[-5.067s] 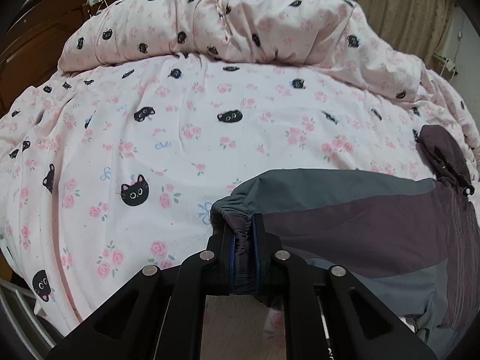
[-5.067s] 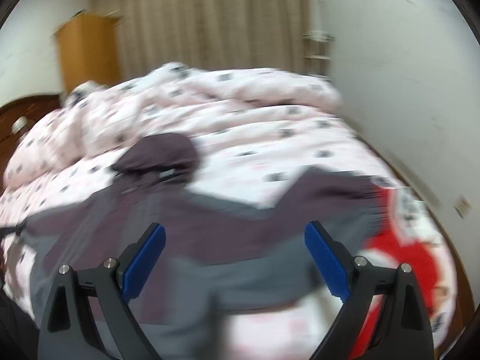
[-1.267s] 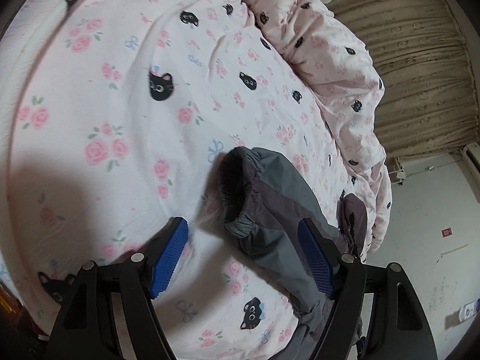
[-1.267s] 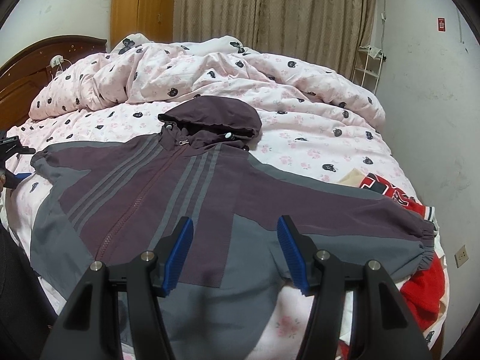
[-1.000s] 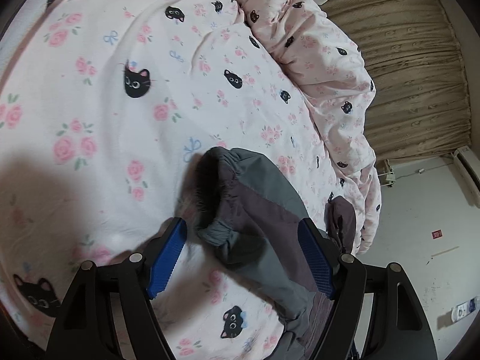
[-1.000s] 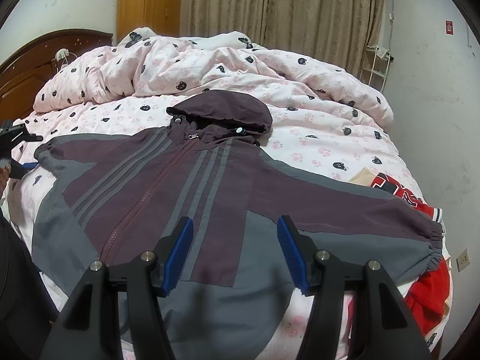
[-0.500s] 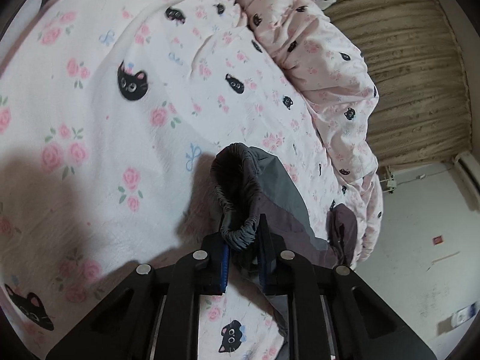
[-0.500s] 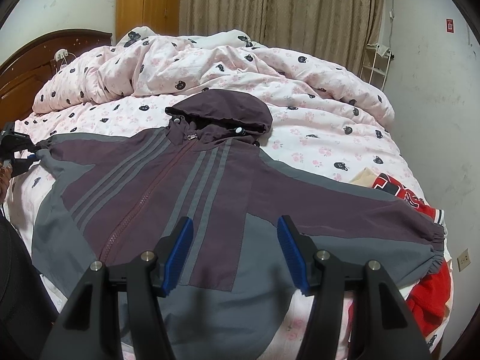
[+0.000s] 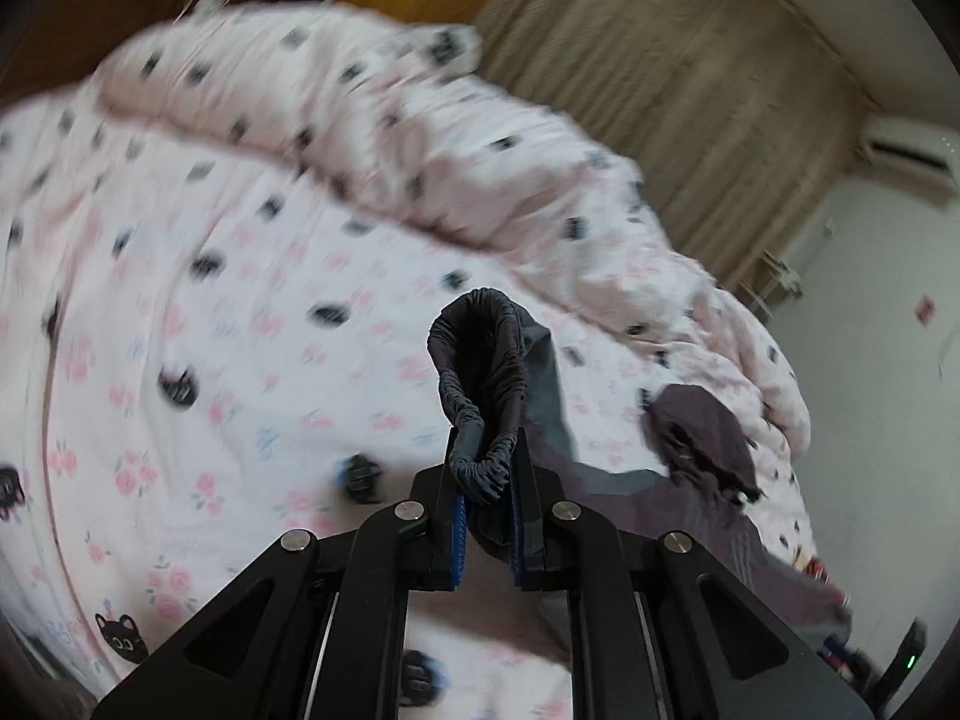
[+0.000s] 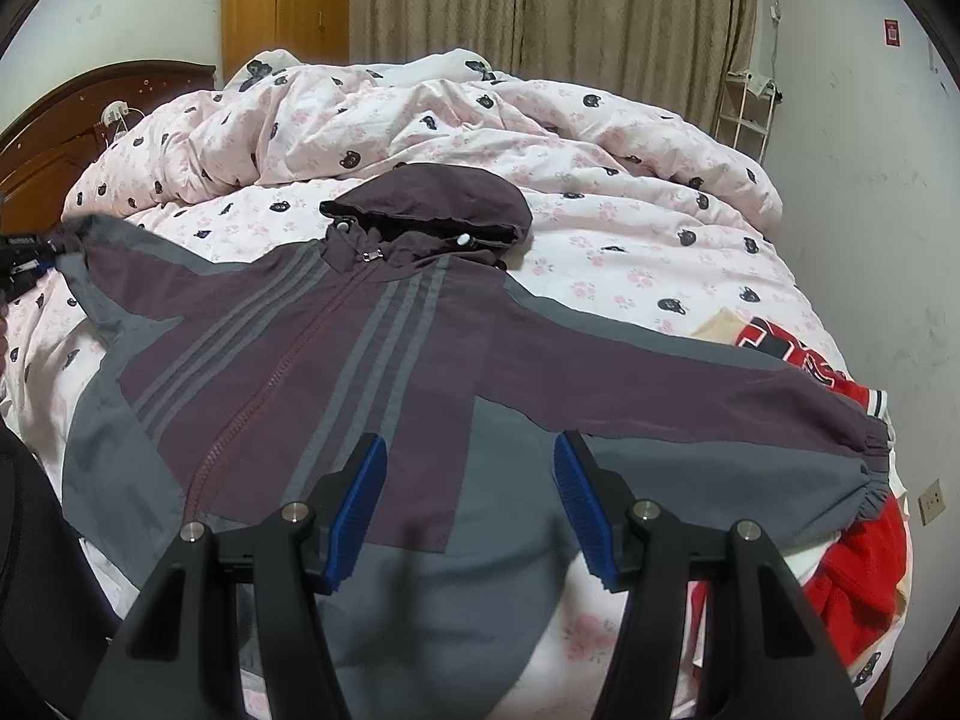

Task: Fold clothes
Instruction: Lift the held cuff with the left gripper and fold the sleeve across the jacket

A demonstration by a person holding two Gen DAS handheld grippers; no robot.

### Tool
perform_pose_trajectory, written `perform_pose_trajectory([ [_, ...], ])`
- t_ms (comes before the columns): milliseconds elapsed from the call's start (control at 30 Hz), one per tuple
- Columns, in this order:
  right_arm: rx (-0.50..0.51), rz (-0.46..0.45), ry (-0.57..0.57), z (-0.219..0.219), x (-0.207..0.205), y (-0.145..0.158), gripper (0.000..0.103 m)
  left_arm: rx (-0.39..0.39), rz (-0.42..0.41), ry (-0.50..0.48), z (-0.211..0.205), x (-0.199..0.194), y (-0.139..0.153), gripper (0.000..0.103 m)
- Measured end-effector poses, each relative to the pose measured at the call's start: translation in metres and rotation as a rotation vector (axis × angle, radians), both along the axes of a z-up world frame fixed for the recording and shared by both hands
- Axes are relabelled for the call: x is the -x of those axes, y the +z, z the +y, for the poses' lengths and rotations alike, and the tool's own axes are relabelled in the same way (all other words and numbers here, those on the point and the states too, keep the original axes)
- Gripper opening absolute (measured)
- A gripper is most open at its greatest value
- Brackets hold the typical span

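Two grippers, one jacket (image 10: 384, 360): it lies face-up and spread on the bed (image 10: 630, 252), zip closed, hood (image 10: 432, 204) at the far end, both sleeves out to the sides. Left gripper (image 9: 487, 498) has its fingers pinched nearly together on the elastic cuff (image 9: 480, 384) of one sleeve; the cuff loops up just beyond the tips and the sleeve trails off to the right of the fingers toward the hood. Left view is motion-blurred, so bed detail there is vague. In the right view that same cuff shows at the far left edge, off the sheet a bit. Right gripper (image 10: 468, 498) hangs over the jacket's lower front w/ fingers spread wide, nothing btwn them; the hem sits just under and ahead of the tips, the other sleeve runs out to the right of the fingers, ending in its cuff (image 10: 864, 474) over a red garment (image 10: 852, 576). Step in hand, I'd say: first sleeve fold, i.e. carrying the gripped sleeve across onto the chest. Next move prob. needs the left to swing the cuff inward over the stripes and lay it flat w/o dragging the body; right could pin the front or go for the other sleeve. Thin slick fabric, may slide or bunch, so keep the carry low and release only once the sleeve lies straight.
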State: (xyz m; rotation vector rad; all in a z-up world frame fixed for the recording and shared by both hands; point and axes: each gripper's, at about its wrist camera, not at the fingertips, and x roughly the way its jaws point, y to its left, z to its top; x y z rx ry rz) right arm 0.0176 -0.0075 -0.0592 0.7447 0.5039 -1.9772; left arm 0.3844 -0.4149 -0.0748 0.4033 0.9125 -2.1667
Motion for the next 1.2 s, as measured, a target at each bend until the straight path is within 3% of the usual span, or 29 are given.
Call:
perform_pose_trajectory([
  [167, -0.003, -0.018, -0.015, 0.006, 0.006, -0.004, 0.060, 0.140, -0.025, -0.087, 0.041, 0.036, 0.034, 0.009],
  [467, 0.001, -0.046, -0.039, 0.017, 0.014, -0.010, 0.060, 0.251, -0.075, -0.278, 0.103, 0.098, 0.054, 0.009],
  [867, -0.001, -0.076, -0.061, 0.029, 0.022, -0.019, 0.060, 0.332, -0.179, -0.502, 0.188, 0.160, 0.025, 0.009],
  [1200, -0.003, -0.082, -0.061, 0.031, 0.023, -0.021, 0.060, 0.364, -0.275, -0.570, 0.229, 0.184, -0.010, 0.009],
])
